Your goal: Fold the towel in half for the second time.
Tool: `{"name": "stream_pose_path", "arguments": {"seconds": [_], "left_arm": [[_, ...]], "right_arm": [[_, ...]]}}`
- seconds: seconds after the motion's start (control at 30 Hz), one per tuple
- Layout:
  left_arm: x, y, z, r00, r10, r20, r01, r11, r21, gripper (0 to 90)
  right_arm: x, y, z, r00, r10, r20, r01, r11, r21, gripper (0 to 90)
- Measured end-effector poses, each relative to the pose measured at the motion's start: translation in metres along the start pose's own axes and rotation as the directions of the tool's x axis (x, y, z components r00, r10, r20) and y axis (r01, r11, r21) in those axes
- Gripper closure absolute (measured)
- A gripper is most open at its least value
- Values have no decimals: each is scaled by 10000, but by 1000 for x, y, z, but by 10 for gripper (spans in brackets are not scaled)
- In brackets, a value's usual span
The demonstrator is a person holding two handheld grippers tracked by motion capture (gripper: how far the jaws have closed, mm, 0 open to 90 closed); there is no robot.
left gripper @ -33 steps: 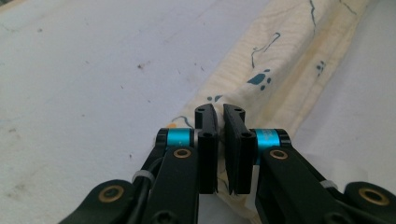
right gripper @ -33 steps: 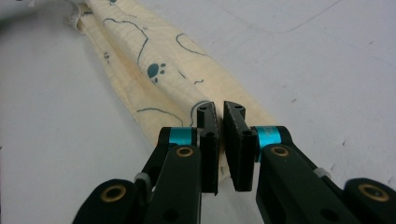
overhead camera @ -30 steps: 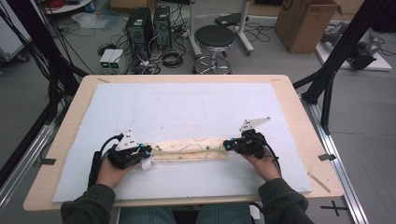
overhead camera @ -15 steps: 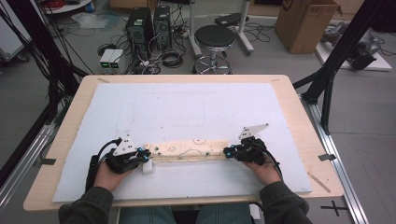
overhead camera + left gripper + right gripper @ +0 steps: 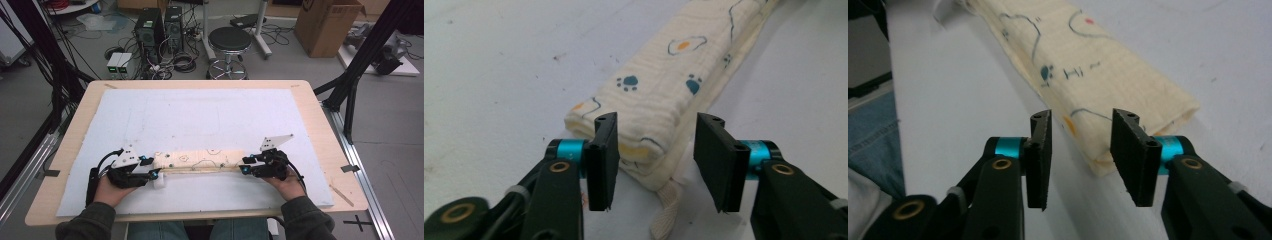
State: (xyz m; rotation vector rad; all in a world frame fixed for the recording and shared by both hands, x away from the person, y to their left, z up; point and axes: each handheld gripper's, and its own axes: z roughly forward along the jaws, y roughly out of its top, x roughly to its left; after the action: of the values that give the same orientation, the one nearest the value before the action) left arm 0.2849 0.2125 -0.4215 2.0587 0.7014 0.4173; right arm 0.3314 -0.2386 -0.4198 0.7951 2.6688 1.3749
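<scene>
Folded cloth point(image 5: 200, 161): cream, printed with fried eggs and blue paw marks, folded into a long narrow strip. It lies flat on the white mat point(image 5: 200, 115), toward 6 o'clock of the table point(image 5: 320, 107) in the high view, its long axis running 9 to 3 o'clock.

Left gripper point(image 5: 150, 167), at 9 o'clock of the strip: held in the person's left hand point(image 5: 107, 187). Jaws have just been opening and now stand parted. In the left gripper view point(image 5: 656, 160) the strip's near end point(image 5: 659, 115) sits between the pads, the pads clear of it on both sides; a short white tab point(image 5: 666, 217) trails from that end toward 6 o'clock.

Right gripper point(image 5: 245, 166), at 3 o'clock of the strip: held in the right hand point(image 5: 286, 184). Jaws likewise have just been opening, now at a moderate gap. In the right gripper view point(image 5: 1080, 157) the strip's other end point(image 5: 1098, 80) lies just beyond the pads, its folded corner between them, not pinched.

Nothing is gripped by either tool. Both ends of the cloth rest on the mat.
</scene>
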Motion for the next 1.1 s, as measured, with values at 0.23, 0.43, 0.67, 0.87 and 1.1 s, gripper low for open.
{"name": "stream_pose_path", "arguments": {"seconds": [0.23,0.43,0.67,0.87,1.1], "left_arm": [[-1,19,2,9998,-19,203,31,9982,-596,504],[-2,35,27,9999,28,142,-27,10000,-33,789],[-4,30,47,9994,175,291,-203,9949,993,857],[-5,25,47,9989,463,54,-466,9866,1564,845],[-1,10,42,9999,84,-92,-69,9888,1493,835]], "right_arm": [[2,24,-4,9998,-119,-155,110,9983,-566,581],[-1,44,18,9991,-86,-419,73,9995,-304,765],[0,47,57,9957,-132,-912,218,9954,936,815],[2,36,65,9957,-148,-910,279,9892,1441,815],[5,25,59,9969,-118,-773,224,9903,1374,814]]}}
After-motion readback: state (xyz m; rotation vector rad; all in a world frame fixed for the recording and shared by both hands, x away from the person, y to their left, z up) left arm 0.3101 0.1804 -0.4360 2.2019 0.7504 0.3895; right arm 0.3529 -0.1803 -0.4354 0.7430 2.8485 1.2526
